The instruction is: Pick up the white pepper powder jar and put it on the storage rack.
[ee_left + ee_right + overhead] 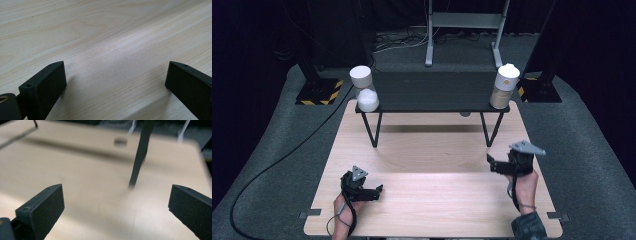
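My left gripper (379, 189) rests low over the front left of the light wooden table (432, 155), open, with only bare wood between its jaws (115, 75). My right gripper (490, 161) hovers at the right side of the table, open and holding nothing (116, 202). On a small black raised shelf (437, 90) at the back stand a white-lidded jar with white filling (364, 89) at its left end and a taller beige jar with a white cap (505, 86) at its right end. Both grippers are well short of the shelf.
The shelf stands on thin black legs (140, 155), one close ahead of my right gripper. A black cable (277, 160) runs over the grey floor at the left. A metal stand (464, 30) and black posts with hazard-striped bases (319, 92) lie behind the table.
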A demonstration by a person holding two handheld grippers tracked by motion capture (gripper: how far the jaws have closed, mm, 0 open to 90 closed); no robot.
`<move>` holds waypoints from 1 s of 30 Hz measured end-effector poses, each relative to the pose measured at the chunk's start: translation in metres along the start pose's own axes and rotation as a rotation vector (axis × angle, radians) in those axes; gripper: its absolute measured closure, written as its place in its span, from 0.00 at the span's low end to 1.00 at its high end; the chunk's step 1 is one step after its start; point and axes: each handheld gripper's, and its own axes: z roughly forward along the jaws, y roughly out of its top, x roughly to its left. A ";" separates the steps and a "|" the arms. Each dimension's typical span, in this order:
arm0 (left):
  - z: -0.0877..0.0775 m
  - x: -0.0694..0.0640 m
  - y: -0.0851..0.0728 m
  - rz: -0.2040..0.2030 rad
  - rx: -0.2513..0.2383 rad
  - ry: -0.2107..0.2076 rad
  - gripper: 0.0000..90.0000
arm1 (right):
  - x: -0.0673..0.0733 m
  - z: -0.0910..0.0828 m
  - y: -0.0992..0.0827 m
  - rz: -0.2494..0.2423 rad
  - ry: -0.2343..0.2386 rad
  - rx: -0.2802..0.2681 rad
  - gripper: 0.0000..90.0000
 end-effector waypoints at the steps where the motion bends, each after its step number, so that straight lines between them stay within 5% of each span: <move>1: 0.000 0.001 0.000 0.002 0.003 -0.001 0.04 | 0.001 0.001 -0.011 0.006 -0.005 0.020 0.00; 3: 0.000 0.001 0.000 0.002 0.002 -0.001 0.04 | 0.011 0.002 -0.030 -0.001 -0.045 0.045 0.00; 7: 0.000 0.000 0.000 0.000 0.000 0.000 0.04 | 0.014 -0.002 -0.055 0.023 -0.040 0.060 0.00; 19: 0.000 0.000 0.000 0.007 0.002 0.002 0.04 | 0.017 -0.002 -0.071 0.043 -0.052 0.067 0.00; 30: -0.001 -0.001 0.000 0.010 0.001 0.004 0.04 | 0.017 0.001 -0.067 0.025 -0.049 0.095 0.00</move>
